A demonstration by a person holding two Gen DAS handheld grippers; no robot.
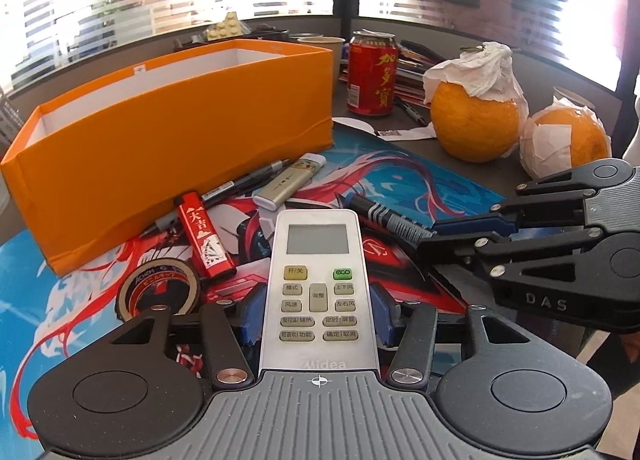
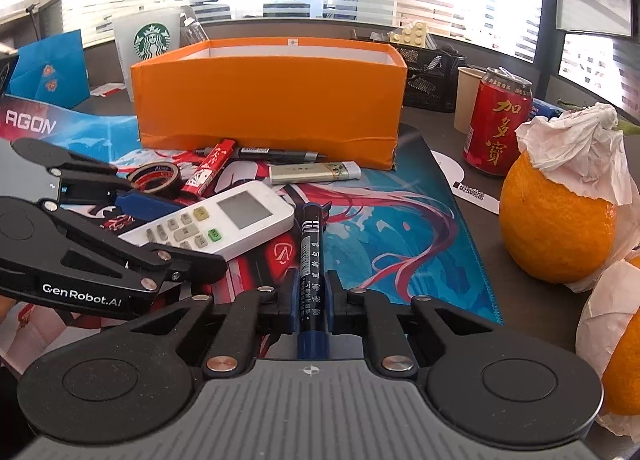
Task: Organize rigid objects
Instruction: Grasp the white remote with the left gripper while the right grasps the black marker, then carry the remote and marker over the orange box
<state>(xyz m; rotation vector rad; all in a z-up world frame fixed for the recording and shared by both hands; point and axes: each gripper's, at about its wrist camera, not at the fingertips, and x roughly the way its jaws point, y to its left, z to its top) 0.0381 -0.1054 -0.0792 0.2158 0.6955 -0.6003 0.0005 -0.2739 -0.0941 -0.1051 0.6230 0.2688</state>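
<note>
left gripper (image 1: 318, 314): jaws partway closed, the blue pads pressed on both long edges of the remote (image 1: 318, 280); the remote runs straight out ahead between the fingers, screen end forward, buttons up.
right gripper (image 2: 311, 296): jaws as tight as they go, clamped on the marker (image 2: 311, 256); the marker runs straight ahead between the fingers, its far end just past the remote's corner.
the two grippers: side by side and close; in the left wrist view the right one comes in from the right edge, its tips on the marker just right of the remote.
mat (image 2: 400, 228): printed, under both grippers; remote and marker are low over it, and whether they touch it cannot be told.
box (image 2: 268, 100): orange, open top, ahead of both grippers at the far edge of the mat; its inside floor is hidden.
tape (image 1: 160, 290): roll lying flat, just left of the left gripper's left finger.
lighter (image 1: 206, 240): red, ahead-left of the left gripper, between the tape and the box.
pen (image 2: 276, 154): dark, lying along the foot of the box.
stick (image 2: 314, 173): pale green and white, ahead of the remote, near the box.
can (image 2: 496, 126): red, upright, ahead-right of the right gripper, off the mat.
oranges (image 2: 556, 220): two, partly paper-wrapped, right of the right gripper.
</note>
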